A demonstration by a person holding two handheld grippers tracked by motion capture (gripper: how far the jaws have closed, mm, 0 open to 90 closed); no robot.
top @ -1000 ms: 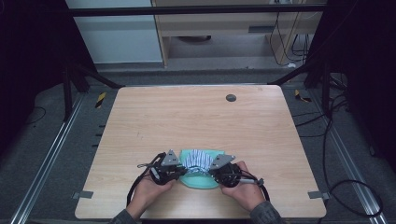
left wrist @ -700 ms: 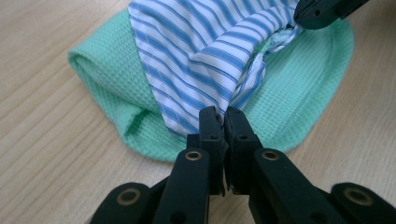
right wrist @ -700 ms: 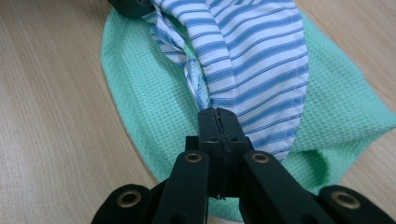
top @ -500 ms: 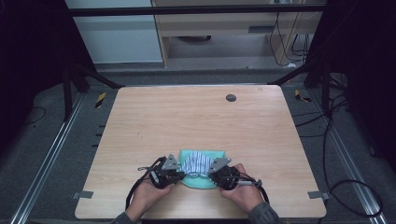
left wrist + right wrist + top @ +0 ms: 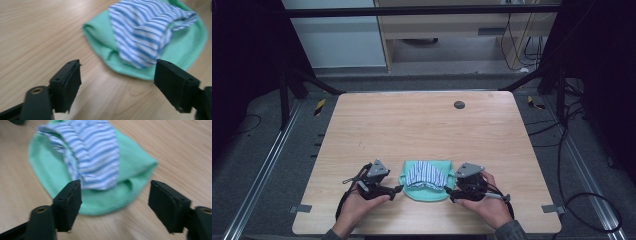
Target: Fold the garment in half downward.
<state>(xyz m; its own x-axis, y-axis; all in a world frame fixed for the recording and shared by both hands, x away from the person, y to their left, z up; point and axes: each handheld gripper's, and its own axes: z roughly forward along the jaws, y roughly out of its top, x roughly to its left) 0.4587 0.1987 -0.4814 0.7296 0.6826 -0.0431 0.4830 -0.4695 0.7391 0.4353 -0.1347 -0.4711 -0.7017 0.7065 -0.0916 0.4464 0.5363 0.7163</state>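
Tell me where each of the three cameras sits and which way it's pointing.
High view: above the person's side, looking forward and down on the table; both hands show with the left gripper and right gripper.
Left gripper view: rides that gripper, looking between open jaws at the green cloth.
Right gripper view: likewise, from the other side.
All share the striped cloth.

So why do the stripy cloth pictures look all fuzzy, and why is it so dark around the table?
In the left gripper view the striped cloth is soft and a bit smeared, as if blurred by motion; the right gripper view is fuzzier, blurring the green cloth edge. The high view is sharper, the table evenly lit, the surroundings dark.
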